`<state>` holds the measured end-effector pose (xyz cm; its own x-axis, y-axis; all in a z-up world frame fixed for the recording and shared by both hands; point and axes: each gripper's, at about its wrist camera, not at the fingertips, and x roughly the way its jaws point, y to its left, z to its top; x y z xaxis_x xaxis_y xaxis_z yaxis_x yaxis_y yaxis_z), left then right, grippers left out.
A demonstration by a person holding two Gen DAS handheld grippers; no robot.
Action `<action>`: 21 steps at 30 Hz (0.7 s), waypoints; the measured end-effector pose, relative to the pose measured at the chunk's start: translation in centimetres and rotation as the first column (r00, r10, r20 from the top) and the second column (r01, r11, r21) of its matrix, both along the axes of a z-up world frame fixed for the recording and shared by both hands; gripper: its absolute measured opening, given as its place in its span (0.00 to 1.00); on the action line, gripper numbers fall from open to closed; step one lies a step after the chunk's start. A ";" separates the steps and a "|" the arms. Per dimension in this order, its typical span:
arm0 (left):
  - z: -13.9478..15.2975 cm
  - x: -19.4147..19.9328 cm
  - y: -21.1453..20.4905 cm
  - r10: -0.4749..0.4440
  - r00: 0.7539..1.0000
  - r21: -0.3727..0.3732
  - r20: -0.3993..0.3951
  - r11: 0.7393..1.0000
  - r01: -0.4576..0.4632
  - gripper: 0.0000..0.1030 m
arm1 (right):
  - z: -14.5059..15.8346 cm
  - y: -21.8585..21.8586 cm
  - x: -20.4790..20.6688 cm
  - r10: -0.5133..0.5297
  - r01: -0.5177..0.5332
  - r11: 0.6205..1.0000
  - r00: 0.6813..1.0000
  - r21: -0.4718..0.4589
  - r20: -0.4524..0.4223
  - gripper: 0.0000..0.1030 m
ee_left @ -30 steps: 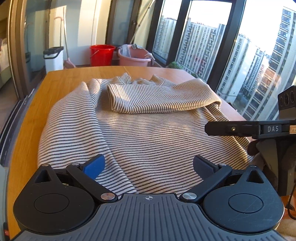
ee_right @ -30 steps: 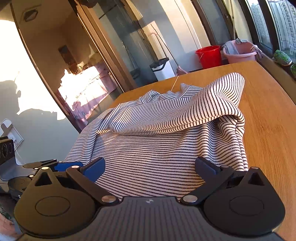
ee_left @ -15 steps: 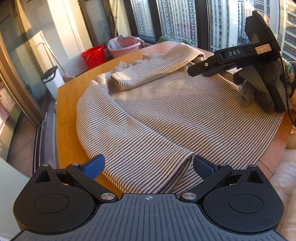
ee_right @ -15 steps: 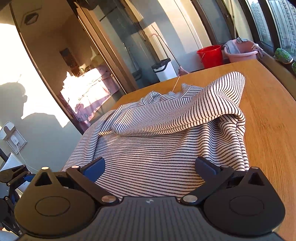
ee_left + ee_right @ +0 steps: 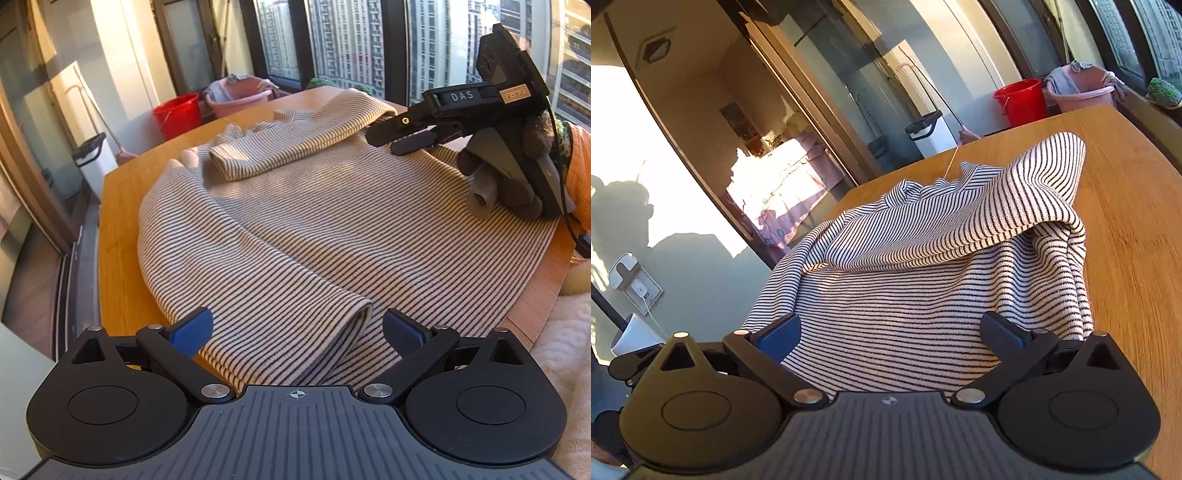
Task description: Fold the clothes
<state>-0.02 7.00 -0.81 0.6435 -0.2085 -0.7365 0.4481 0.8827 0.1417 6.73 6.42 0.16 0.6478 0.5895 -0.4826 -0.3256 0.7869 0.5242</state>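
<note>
A cream sweater with thin dark stripes (image 5: 332, 229) lies spread on the wooden table (image 5: 118, 236). One sleeve (image 5: 295, 147) is folded across its chest. The other sleeve runs down the near side, and its cuff (image 5: 351, 317) rests between the fingers of my open left gripper (image 5: 297, 330). My right gripper (image 5: 382, 142), held by a gloved hand, hovers over the sweater's far right part. In the right wrist view the right gripper (image 5: 890, 332) stands open just above the sweater's body (image 5: 923, 295), with nothing between its fingers. The folded sleeve (image 5: 960, 221) bulges beyond it.
A red bucket (image 5: 177, 114), a pink basin (image 5: 240, 98) and a white bin (image 5: 92, 162) stand on the floor past the table's far end. Tall windows line the right side. Pale fluffy fabric (image 5: 561, 350) lies at the near right. Bare tabletop (image 5: 1137, 240) runs right of the sweater.
My left gripper has swung from the hem round to the sweater's left side and now sits at the sleeve cuff. The right gripper has crept slightly forward over the body.
</note>
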 end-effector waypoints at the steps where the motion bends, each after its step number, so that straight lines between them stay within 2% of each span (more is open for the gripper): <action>1: -0.1 0.3 0.1 0.012 1.000 -0.004 -0.001 1.000 -0.012 0.72 | 0.0 0.2 0.0 0.010 -0.010 1.000 1.000 -0.008 0.002 1.00; 2: -0.1 0.5 0.3 0.022 1.000 -0.013 0.001 1.000 -0.022 0.63 | 0.1 0.3 0.0 0.020 -0.020 1.000 1.000 -0.019 0.003 1.00; 8: 1.3 1.0 0.6 0.053 0.996 -0.063 0.067 0.997 -0.049 0.42 | 0.3 1.6 -0.2 0.059 -0.058 0.993 0.998 -0.100 0.014 1.00; 11: 2.3 1.5 0.7 0.055 0.993 -0.086 0.107 0.995 -0.045 0.41 | 0.5 2.8 -0.3 0.085 -0.080 0.979 0.996 -0.187 0.021 1.00; 15: 4.2 2.7 1.5 0.092 0.985 -0.166 0.148 0.984 -0.067 0.38 | 1.0 3.8 -0.9 0.030 -0.015 0.964 0.998 -0.267 0.054 1.00; 19: 5.5 4.1 2.2 0.134 0.981 -0.255 0.139 0.962 -0.095 0.38 | 2.6 5.4 -2.5 0.085 -0.056 0.970 0.990 -0.238 0.112 0.99; 21: 5.9 5.0 2.4 0.151 0.983 -0.326 0.106 0.939 -0.109 0.38 | 3.4 6.5 -3.4 0.136 -0.098 0.967 0.980 -0.237 0.146 0.96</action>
<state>4.98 9.40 5.12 0.7651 -0.3257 -0.5555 0.3227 0.9404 -0.1069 3.35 12.89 3.52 0.6605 0.5525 -0.5084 -0.4874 0.8306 0.2694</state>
